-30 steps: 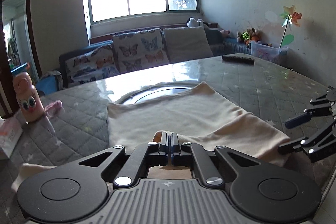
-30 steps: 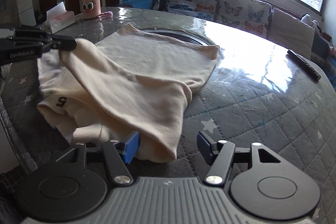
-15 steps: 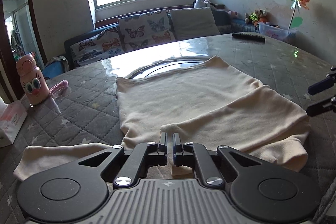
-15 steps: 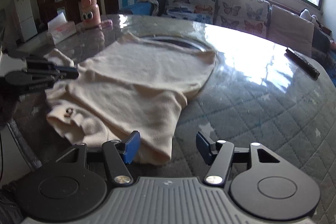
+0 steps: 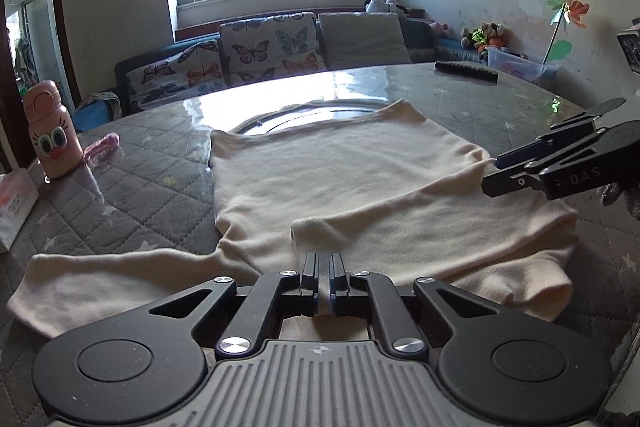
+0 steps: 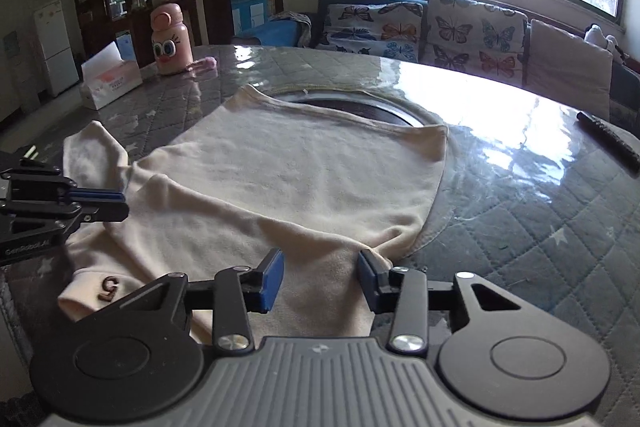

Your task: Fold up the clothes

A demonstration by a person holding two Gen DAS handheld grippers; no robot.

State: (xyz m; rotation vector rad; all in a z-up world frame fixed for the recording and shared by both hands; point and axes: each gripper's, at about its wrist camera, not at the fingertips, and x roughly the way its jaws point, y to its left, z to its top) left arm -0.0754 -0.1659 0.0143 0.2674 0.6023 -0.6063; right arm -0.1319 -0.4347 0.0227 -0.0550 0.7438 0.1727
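The round quilted table [image 6: 560,247] carries a cream shirt [image 5: 340,179] spread flat at its middle, one sleeve folded across the body, the other trailing out sideways, a small brown "5" at the near edge. Beyond the shirt stands a pink bottle [image 6: 170,41]. The right gripper [image 6: 320,277] sits spread wide over the shirt's near fold; the left gripper [image 5: 323,281] is pressed together, nothing visibly pinched.

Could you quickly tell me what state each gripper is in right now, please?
Left gripper: nearly shut, with only a narrow gap; whether it pinches the cream shirt cannot be told.
Right gripper: open, holding nothing, over the shirt's edge.
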